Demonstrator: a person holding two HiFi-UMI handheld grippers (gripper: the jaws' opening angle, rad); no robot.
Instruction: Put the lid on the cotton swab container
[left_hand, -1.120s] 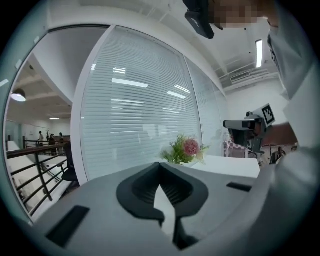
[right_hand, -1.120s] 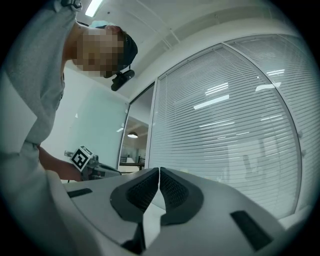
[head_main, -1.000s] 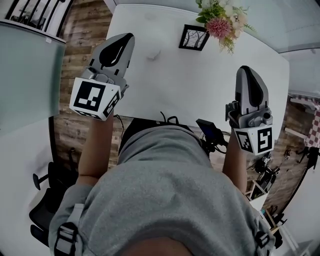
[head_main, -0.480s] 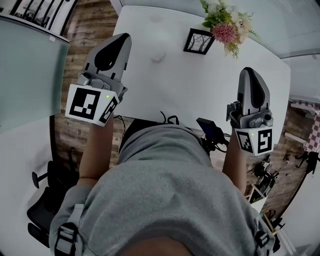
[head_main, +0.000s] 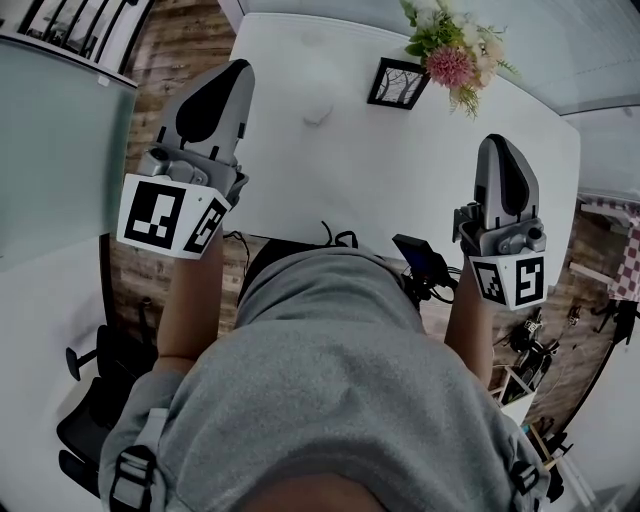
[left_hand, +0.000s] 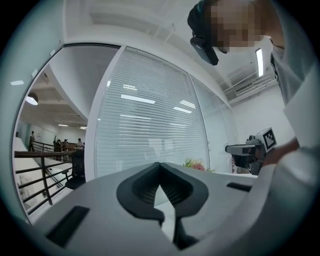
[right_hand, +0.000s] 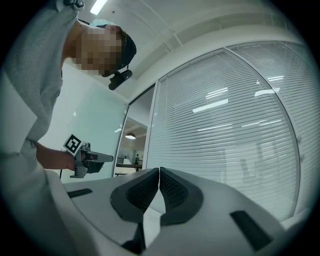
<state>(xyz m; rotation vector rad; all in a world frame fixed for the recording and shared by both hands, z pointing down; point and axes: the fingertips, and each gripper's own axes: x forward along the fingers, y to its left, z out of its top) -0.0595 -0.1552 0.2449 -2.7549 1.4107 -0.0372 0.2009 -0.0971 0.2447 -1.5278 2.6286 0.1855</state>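
While both pairs of jaws are pressed together and empty, the left gripper (head_main: 238, 68) and right gripper (head_main: 498, 142) hang over the table (head_main: 340, 150). Neither lid nor container shows in any view, so a blind reach could topple the flowers (head_main: 450, 50) or frame (head_main: 397, 82).

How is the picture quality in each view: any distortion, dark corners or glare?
Head view: dim overall, and the wide lens bends the edges of the white table. Left gripper view: round fisheye frame with dark corners; ceiling lights show as bright streaks on the blinds. Right gripper view: the same fisheye frame, with streaks on its blinds.
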